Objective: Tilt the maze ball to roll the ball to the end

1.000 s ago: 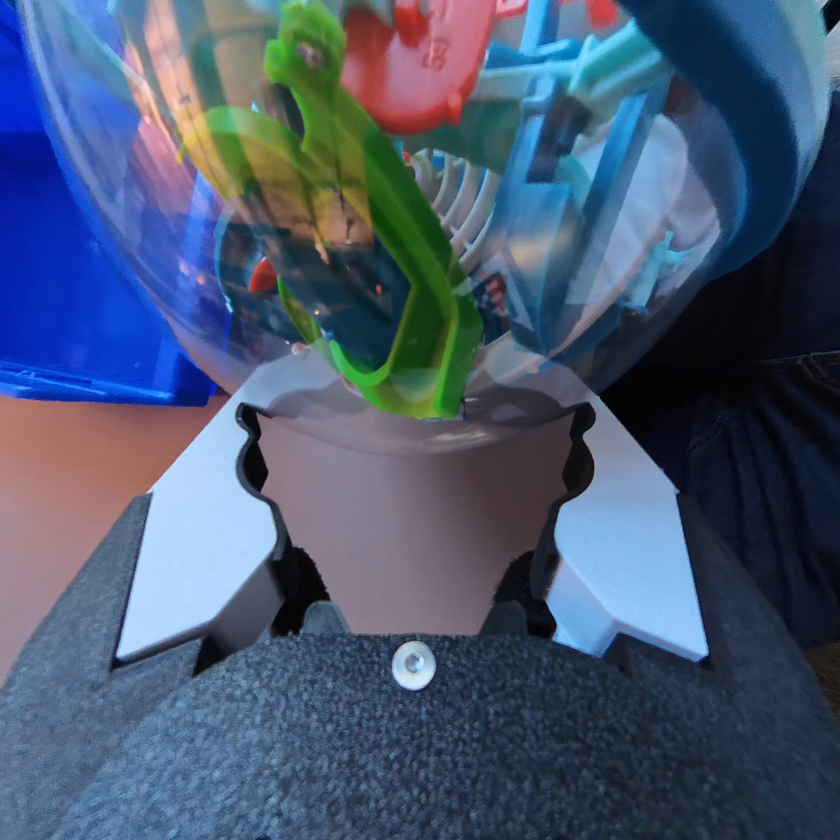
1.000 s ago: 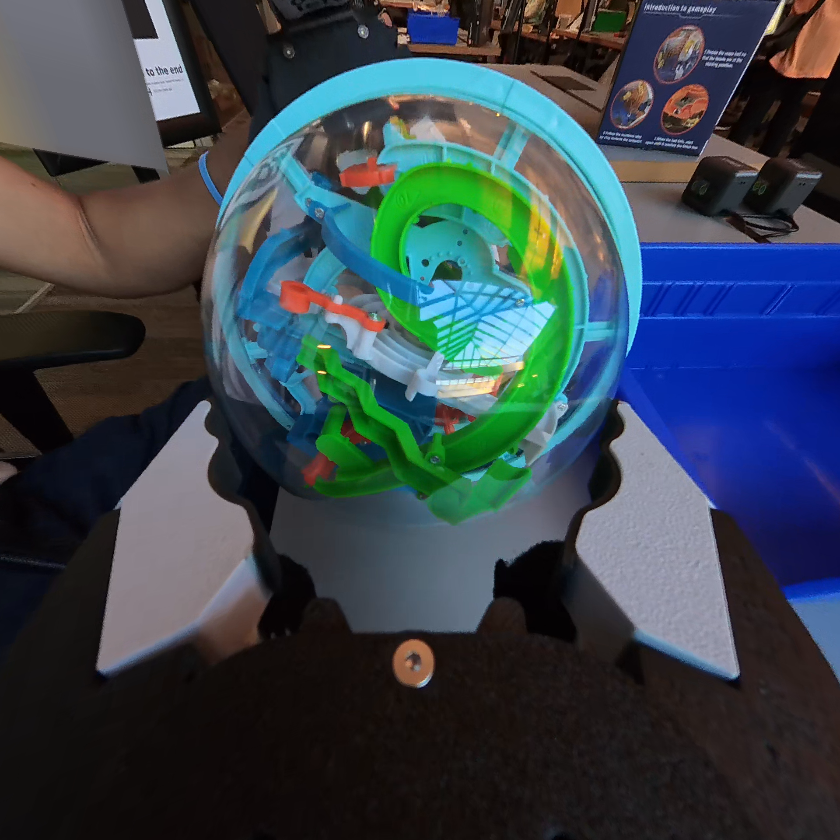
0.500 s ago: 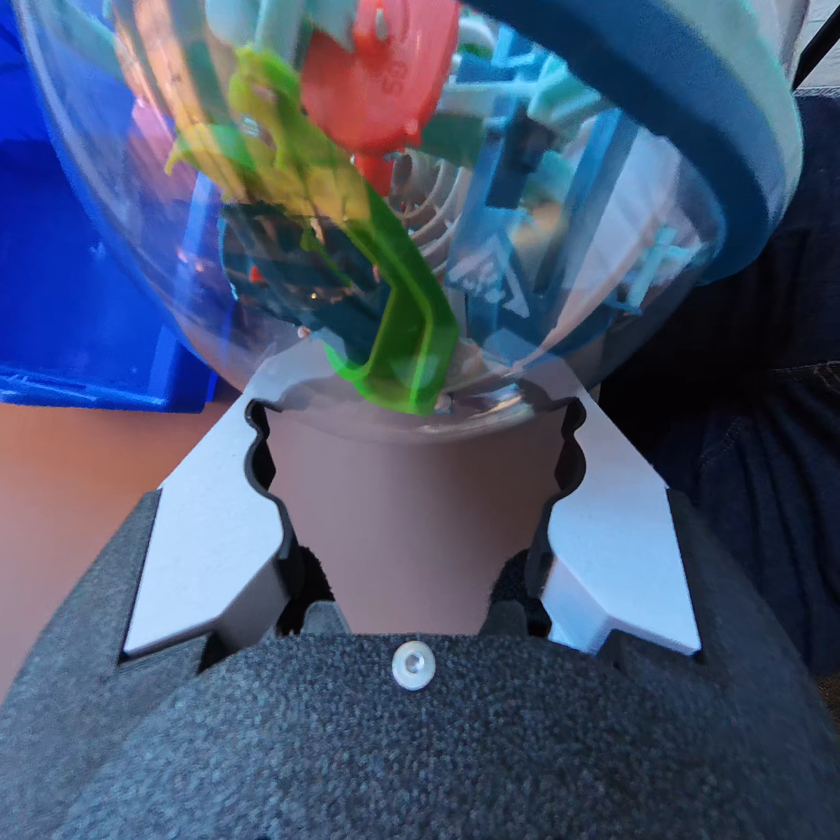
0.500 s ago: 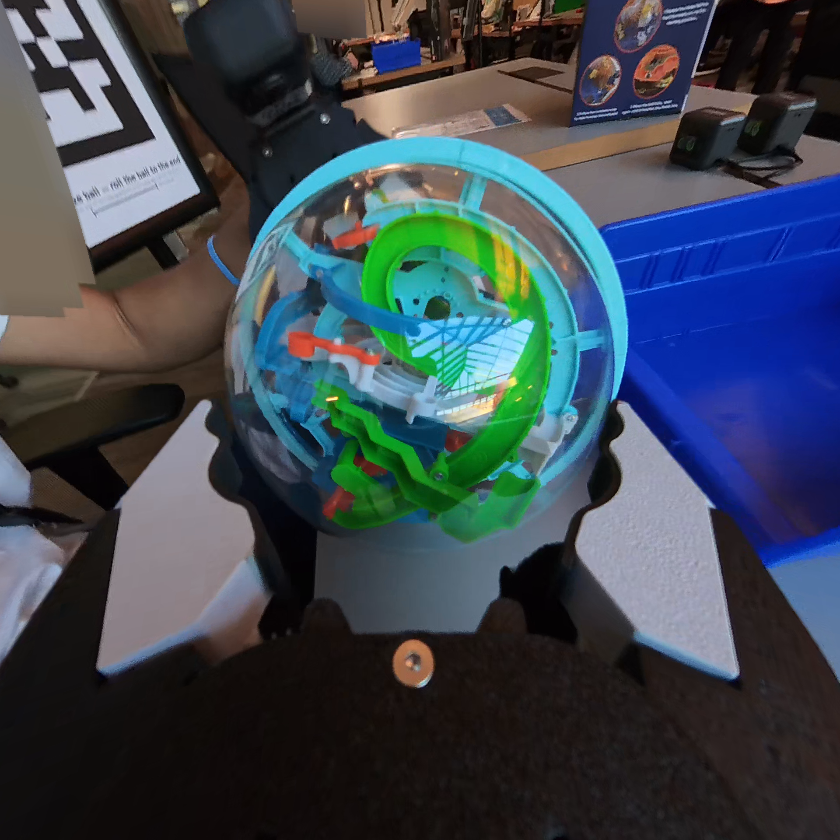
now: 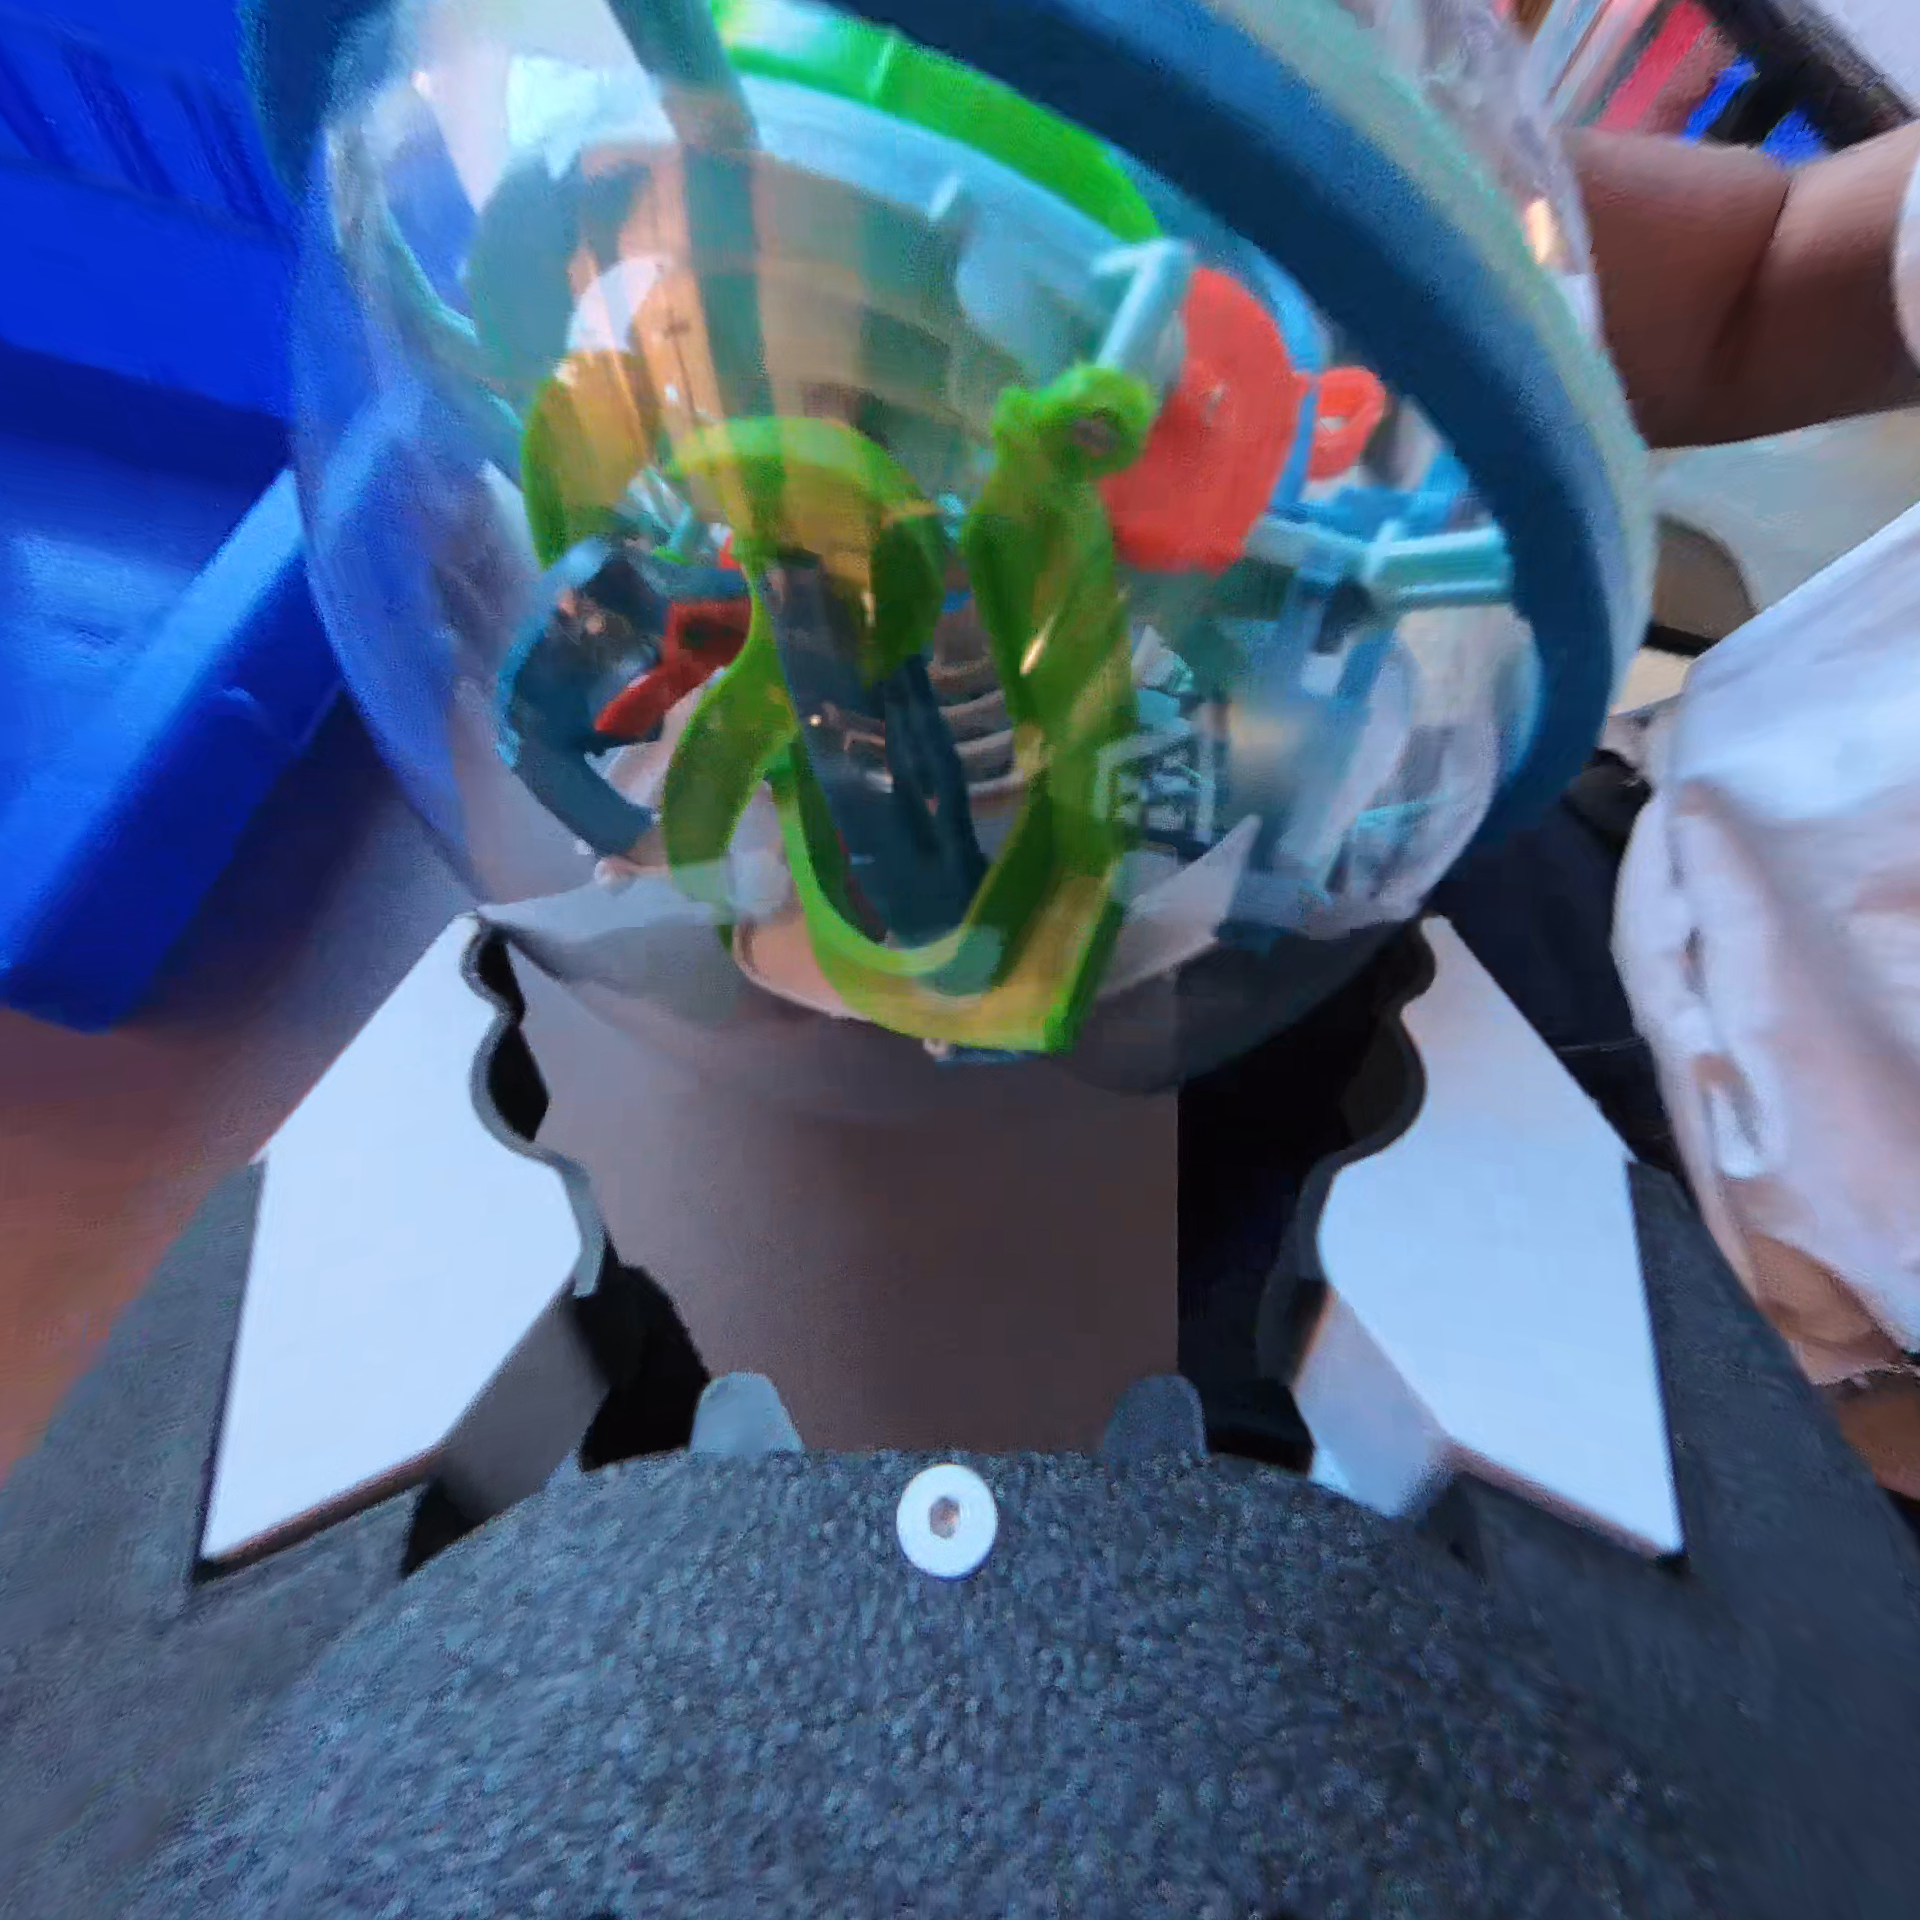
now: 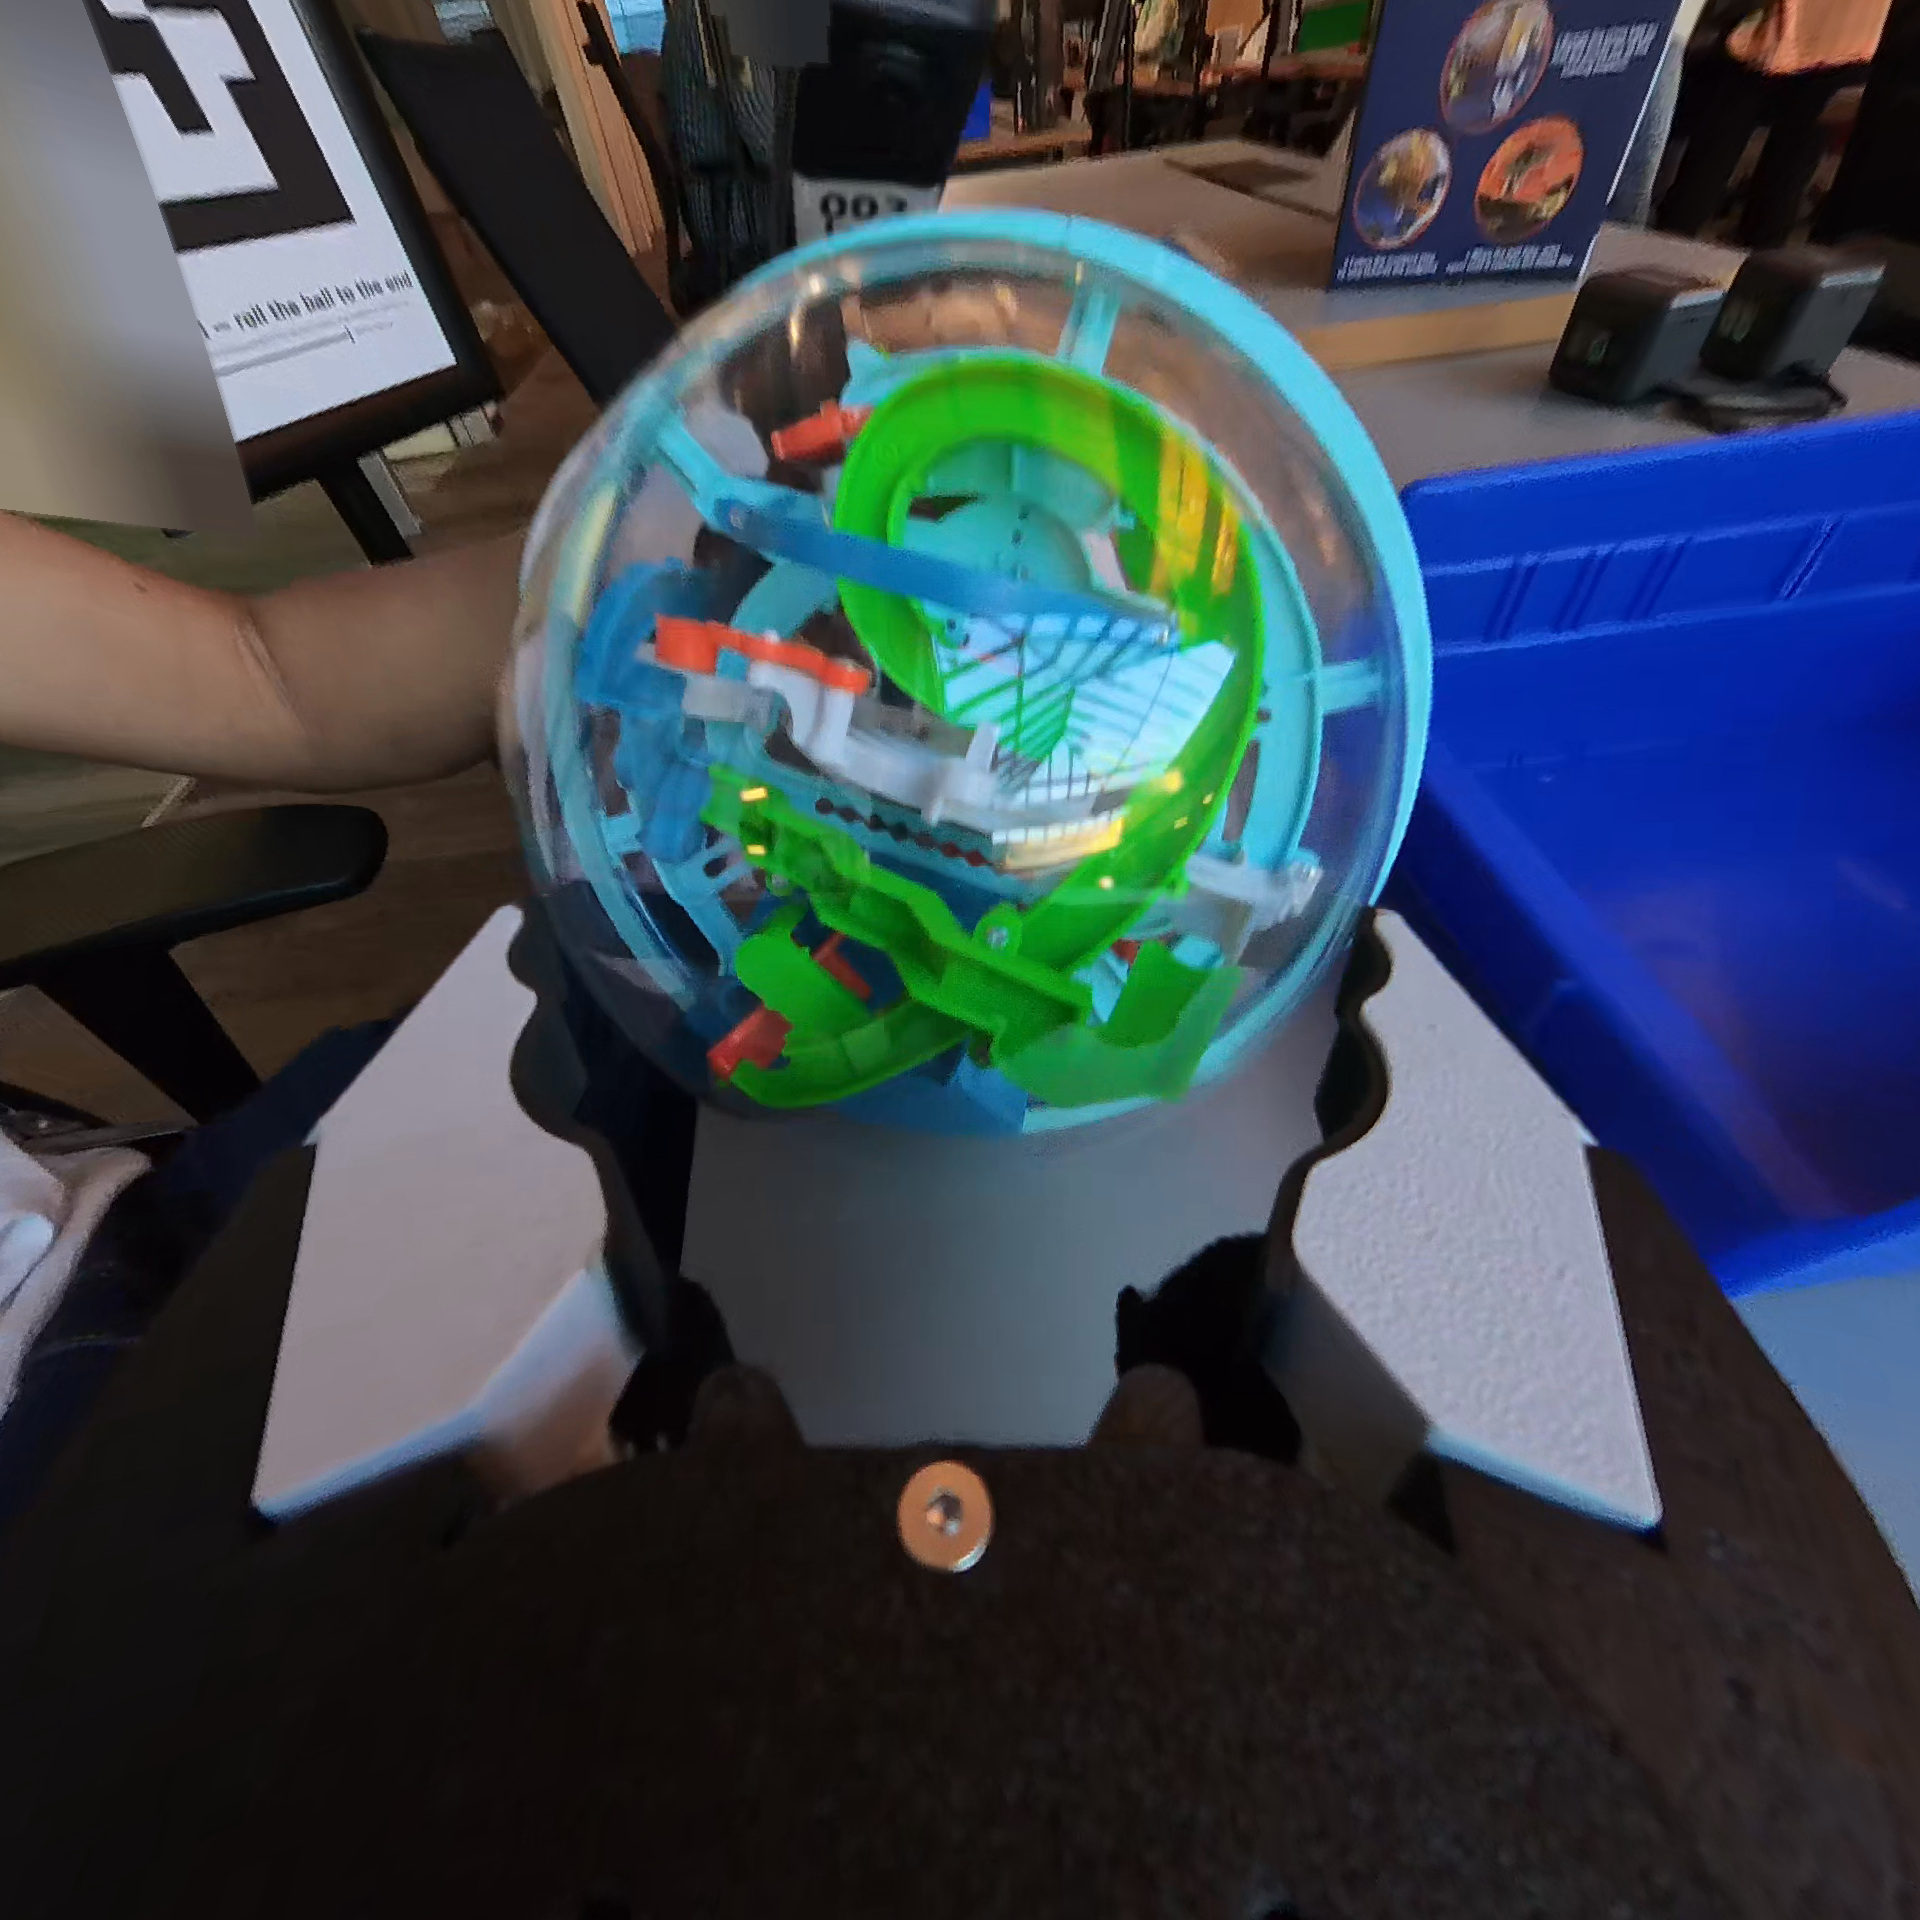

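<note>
The maze ball [image 5: 935, 520] is a clear sphere with a blue ring and green, blue, red and white tracks inside. It fills the upper part of the left wrist view and sits in the middle of the right wrist view [image 6: 966, 675]. My left gripper [image 5: 951, 956] has its jaws spread wide, with both fingertips pressed on the sphere's lower sides. My right gripper [image 6: 945, 935] clasps the sphere the same way from the opposite side. The sphere is held off the table. I cannot make out the small ball inside; the picture is blurred.
A blue bin [image 6: 1714, 831] stands close on the right and also shows at the left of the left wrist view [image 5: 125, 623]. A person's bare forearm [image 6: 260, 675] reaches in behind the sphere. A white sleeve [image 5: 1766, 935], a framed sign [image 6: 291, 208] and a chair armrest [image 6: 187, 873] are nearby.
The sphere has turned in both grips. In the left wrist view the red piece swung from top centre to the right and the green track came upright. The right view shifted slightly.
</note>
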